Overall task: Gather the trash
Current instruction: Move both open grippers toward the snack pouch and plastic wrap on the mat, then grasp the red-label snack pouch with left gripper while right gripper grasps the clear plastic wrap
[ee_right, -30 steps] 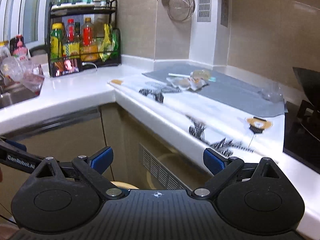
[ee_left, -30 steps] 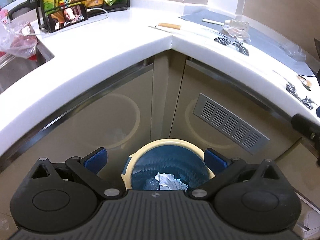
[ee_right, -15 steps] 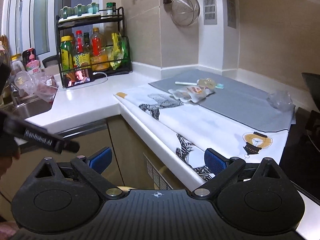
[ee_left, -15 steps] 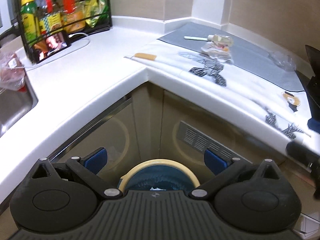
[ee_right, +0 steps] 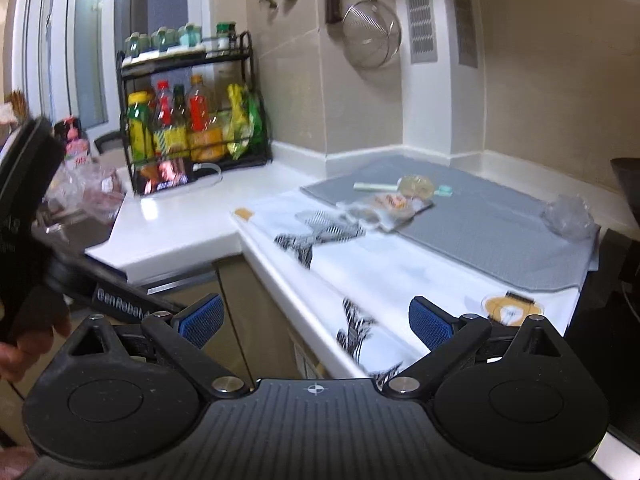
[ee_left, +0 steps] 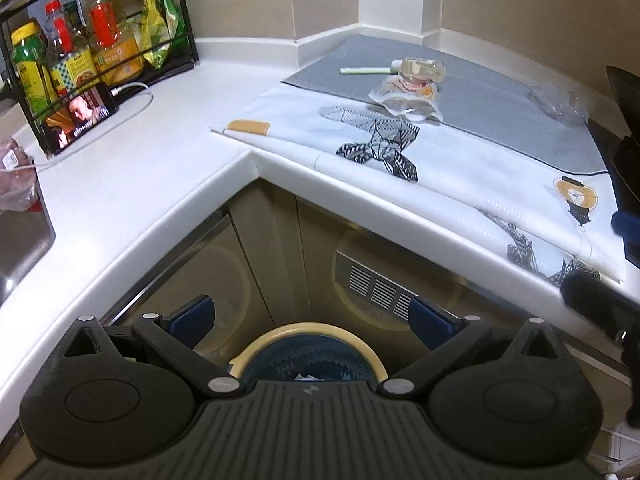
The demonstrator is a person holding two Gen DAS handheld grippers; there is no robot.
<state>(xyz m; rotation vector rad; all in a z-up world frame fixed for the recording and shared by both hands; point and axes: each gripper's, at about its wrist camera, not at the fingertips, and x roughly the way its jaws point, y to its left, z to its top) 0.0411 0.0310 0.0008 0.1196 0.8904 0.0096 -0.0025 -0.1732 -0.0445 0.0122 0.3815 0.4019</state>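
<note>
A round bin (ee_left: 362, 343) with a cream rim and blue liner stands on the floor in the counter's corner, with pale scraps inside. My left gripper (ee_left: 312, 316) hangs open and empty above it. On the grey mat (ee_left: 500, 100) lie an empty clear wrapper (ee_left: 406, 94), a small plastic bottle (ee_left: 422, 69), a pale green stick (ee_left: 364, 70) and a crumpled clear bag (ee_left: 558, 102). My right gripper (ee_right: 316, 318) is open and empty over the counter edge, short of the wrapper (ee_right: 386, 206) and crumpled bag (ee_right: 568, 216).
A black rack (ee_right: 192, 128) of bottles and a phone (ee_left: 78, 114) on a cable stand at the back left. A sink (ee_left: 20, 240) with a bagged item (ee_left: 14, 178) is at left. A patterned white cloth (ee_left: 460, 172) covers the counter; a dark stove (ee_right: 624, 280) is at right.
Both grippers have risen and tilted up towards the counter. The bin has slid lower in the left wrist view, and the mat's trash has come closer in both views.
</note>
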